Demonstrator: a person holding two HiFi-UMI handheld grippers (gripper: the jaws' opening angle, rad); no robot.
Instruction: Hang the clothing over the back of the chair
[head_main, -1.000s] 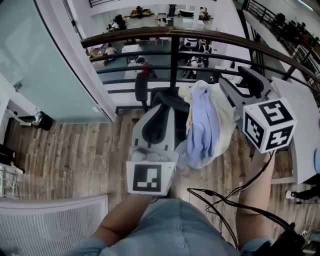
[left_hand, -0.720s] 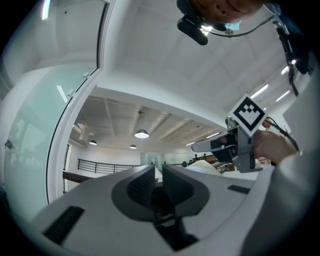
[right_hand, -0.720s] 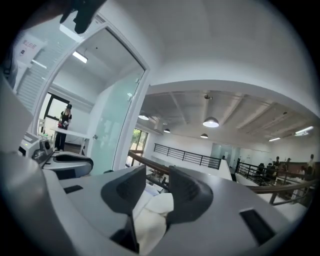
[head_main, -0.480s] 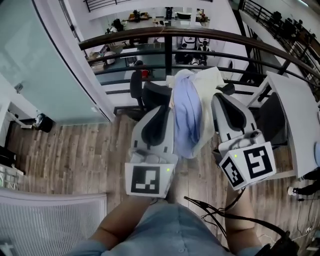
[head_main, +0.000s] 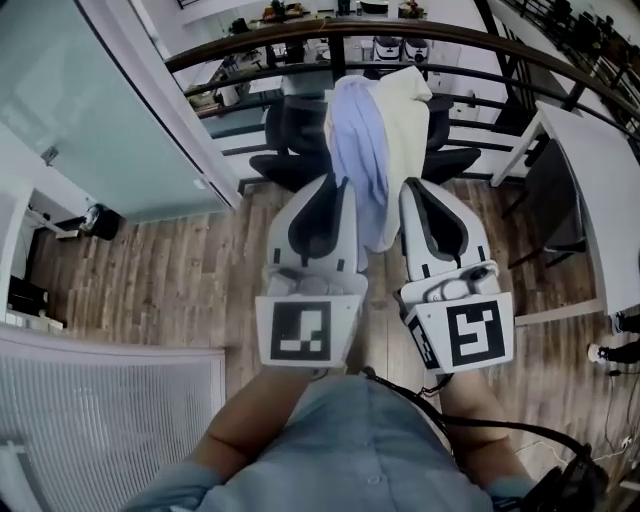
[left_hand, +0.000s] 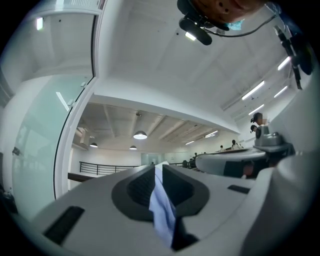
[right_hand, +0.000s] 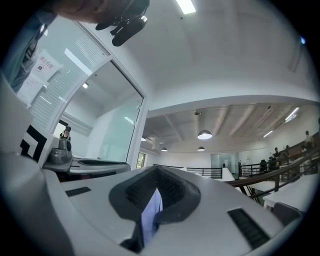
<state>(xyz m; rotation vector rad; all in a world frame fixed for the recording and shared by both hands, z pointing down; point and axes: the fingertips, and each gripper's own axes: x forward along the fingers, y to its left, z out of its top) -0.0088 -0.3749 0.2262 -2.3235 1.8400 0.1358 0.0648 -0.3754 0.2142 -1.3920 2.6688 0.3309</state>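
The light blue and cream clothing (head_main: 362, 150) is held up by both tools. The left gripper (left_hand: 158, 175) is clamped on a fold of the blue cloth, and the right gripper (right_hand: 154, 195) is likewise closed on blue cloth. In the head view the garment is seen hanging from the two grippers, in front of a black office chair (head_main: 292, 140) by a dark railing (head_main: 250, 55); whether the chair is touched cannot be told.

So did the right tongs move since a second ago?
Yes. The right tongs swung left in the head view, away from the white table, and sit beside the left tongs, shut on the clothing.
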